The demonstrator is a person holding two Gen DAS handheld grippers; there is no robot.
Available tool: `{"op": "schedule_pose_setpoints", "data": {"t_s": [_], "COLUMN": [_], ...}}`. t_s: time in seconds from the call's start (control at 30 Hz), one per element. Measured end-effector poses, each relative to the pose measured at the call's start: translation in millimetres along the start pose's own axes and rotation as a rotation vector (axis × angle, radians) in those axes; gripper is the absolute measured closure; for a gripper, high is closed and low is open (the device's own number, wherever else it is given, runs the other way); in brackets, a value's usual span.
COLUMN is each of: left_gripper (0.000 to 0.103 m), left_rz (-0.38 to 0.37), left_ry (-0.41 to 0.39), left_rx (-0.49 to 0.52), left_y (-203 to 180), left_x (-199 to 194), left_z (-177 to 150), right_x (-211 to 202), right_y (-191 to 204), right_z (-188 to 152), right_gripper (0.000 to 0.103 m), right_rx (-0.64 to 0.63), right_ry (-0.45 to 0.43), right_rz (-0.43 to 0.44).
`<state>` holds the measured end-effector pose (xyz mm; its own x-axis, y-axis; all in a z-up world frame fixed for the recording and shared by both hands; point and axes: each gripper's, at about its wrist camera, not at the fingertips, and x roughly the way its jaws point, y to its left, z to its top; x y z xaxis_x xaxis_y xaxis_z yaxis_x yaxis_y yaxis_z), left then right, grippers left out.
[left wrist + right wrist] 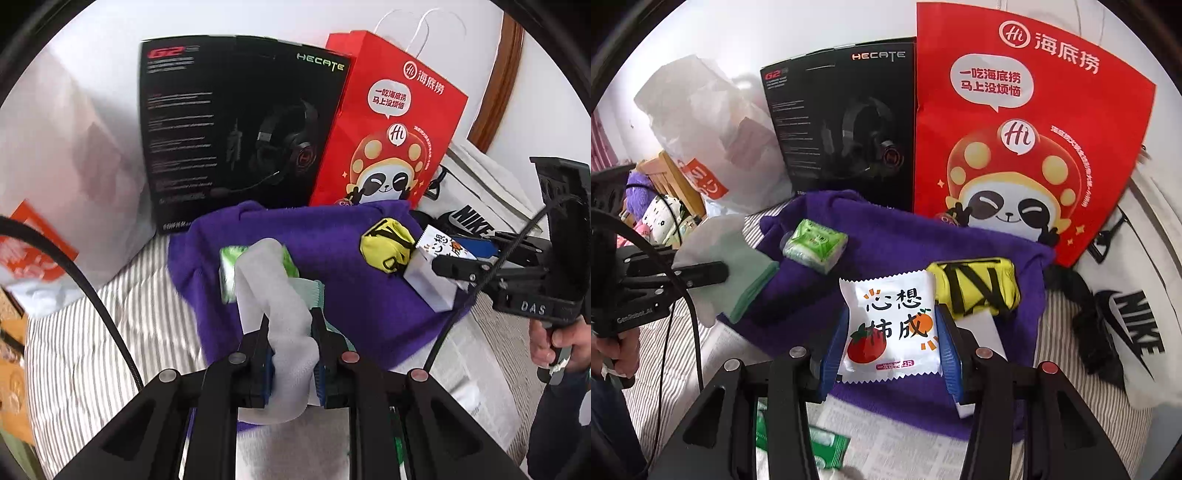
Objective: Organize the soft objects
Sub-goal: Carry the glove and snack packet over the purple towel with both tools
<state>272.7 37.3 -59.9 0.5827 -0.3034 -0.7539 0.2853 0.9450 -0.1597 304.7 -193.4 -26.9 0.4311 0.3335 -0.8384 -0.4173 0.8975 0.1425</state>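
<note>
A purple towel lies spread on the striped bed; it also shows in the right wrist view. My left gripper is shut on a white sock with a mint cuff, held over the towel; the sock shows at left in the right wrist view. My right gripper is shut on a white packet with fruit print, seen from the left wrist view. A green tissue pack and a yellow pouch with black straps lie on the towel.
A black headset box and a red paper bag stand behind the towel. A white Nike bag lies at right, a white plastic bag at left. A green sachet and printed paper lie near me.
</note>
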Motion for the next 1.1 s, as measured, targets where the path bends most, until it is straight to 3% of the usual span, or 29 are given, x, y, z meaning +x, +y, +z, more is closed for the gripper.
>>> {"op": "schedule_pose_setpoints", "data": {"t_s": [0.67, 1.1], "left_gripper": [0.086, 0.086], "left_rz": [-0.024, -0.004], "left_ry": [0.084, 0.134], "left_rx": [0.001, 0.001], "left_y": [3, 6], "left_x": [47, 70], "left_z": [-4, -10], "right_x": [69, 95], "right_y": [-1, -3], "right_z": [-15, -25], "right_gripper": [0.057, 0.055], "right_rx": [-0.040, -0.054], "right_ry": [0.162, 0.210], "right_rz": [0.055, 0.056]}}
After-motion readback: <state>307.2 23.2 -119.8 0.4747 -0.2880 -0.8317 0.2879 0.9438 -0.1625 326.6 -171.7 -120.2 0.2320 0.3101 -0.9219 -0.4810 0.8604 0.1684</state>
